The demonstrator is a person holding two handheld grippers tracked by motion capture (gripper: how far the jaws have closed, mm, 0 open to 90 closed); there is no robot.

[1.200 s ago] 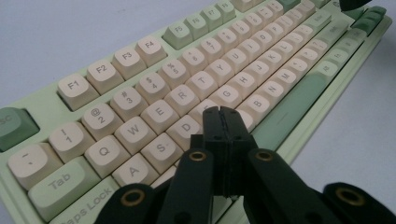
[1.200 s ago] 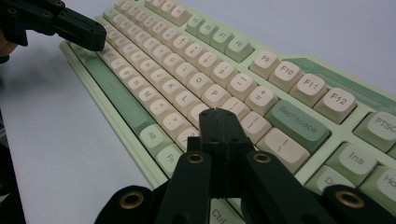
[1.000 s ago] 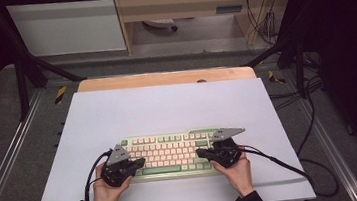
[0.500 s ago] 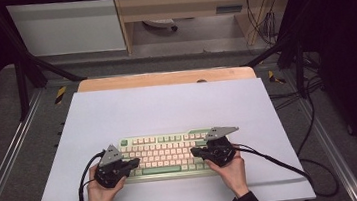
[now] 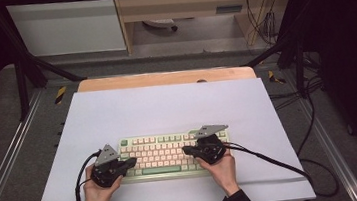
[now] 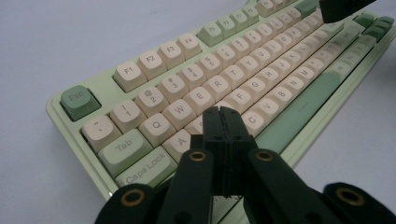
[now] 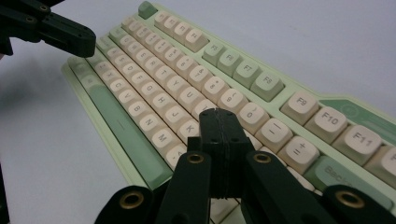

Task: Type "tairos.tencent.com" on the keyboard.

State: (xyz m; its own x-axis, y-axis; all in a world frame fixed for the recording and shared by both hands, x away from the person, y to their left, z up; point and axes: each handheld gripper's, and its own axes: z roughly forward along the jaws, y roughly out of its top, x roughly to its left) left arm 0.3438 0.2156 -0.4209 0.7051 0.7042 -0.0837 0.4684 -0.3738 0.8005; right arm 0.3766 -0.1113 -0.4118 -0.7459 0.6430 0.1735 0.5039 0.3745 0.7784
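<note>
A pale green keyboard with cream and green keycaps (image 5: 174, 152) is lying near the front edge of a white sheet-covered table (image 5: 167, 106), its long side running across. The left gripper (image 5: 131, 162) is hovering over the keyboard's left end with its black jaws pressed together on nothing, its tips sitting above the letter keys near A and S. The right gripper (image 5: 186, 150), also clamped together and empty, is hanging over the keys right of the middle, near K and L.

Pale green keyboard (image 5: 172, 152) with cream and green keys, white table (image 5: 167, 104), black claws.
</note>
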